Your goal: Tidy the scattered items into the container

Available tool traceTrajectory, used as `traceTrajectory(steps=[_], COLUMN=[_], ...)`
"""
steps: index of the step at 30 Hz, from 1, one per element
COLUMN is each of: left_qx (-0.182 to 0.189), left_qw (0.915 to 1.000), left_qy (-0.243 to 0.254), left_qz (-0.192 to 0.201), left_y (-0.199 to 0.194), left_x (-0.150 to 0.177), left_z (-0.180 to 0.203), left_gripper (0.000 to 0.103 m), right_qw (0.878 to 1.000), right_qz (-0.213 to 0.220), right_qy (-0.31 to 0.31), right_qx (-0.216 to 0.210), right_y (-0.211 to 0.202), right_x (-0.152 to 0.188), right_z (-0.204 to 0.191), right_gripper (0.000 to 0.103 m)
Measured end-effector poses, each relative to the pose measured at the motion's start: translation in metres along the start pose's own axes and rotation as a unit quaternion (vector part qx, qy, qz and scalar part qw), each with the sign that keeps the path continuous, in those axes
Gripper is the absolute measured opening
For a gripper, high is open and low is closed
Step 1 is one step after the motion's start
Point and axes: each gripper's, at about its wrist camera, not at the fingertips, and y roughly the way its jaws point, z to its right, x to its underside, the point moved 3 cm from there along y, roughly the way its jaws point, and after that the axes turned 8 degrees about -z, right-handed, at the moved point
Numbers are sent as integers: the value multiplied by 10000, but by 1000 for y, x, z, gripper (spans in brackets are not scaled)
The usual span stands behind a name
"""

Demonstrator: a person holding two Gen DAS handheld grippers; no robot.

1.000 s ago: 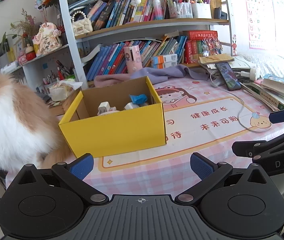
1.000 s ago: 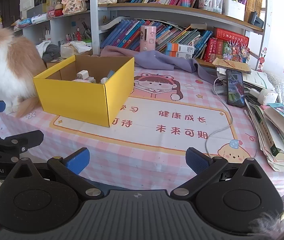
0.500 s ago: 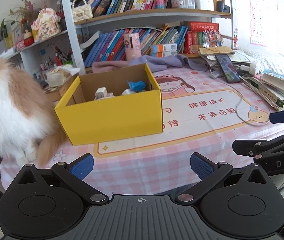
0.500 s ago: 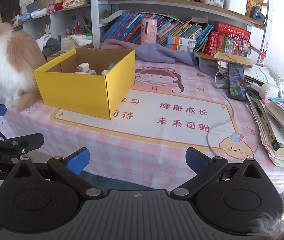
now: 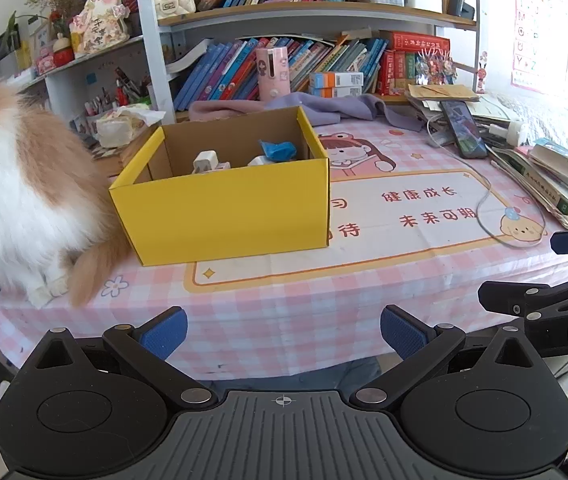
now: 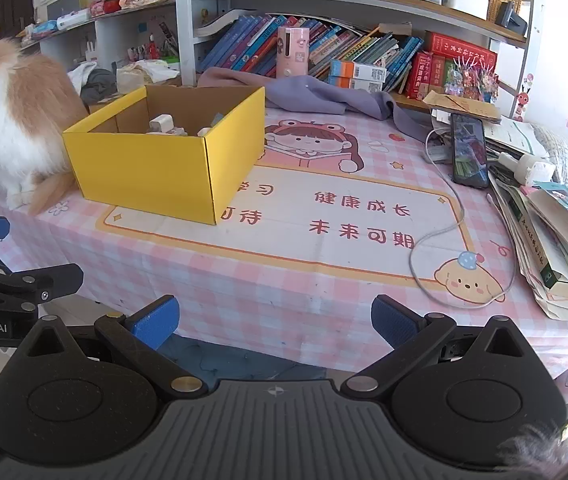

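Your left gripper (image 5: 283,333) and right gripper (image 6: 275,322) hang spread and empty off the table's near edge. Ahead left sits the yellow box (image 5: 227,204), chargers inside. The cat (image 5: 15,196) beside it could bump it.

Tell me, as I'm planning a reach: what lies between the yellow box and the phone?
In the right wrist view, only the printed pink tablecloth lies between the yellow box and the phone; the white cable trails nearer the phone.
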Motion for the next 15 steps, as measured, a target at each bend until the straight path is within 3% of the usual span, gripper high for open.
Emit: traceTrajectory(steps=[15], left_qx=[-1], left_qw=[10000], left_qy=[70], left_qz=[7], left_y=[1], left_x=[-3], left_z=[5], left_gripper=[103], right_qw=[10000], right_qz=[-24], right_qy=[25], right_qx=[6], right_y=[1], right_x=[0], right_z=[4], right_gripper=[103])
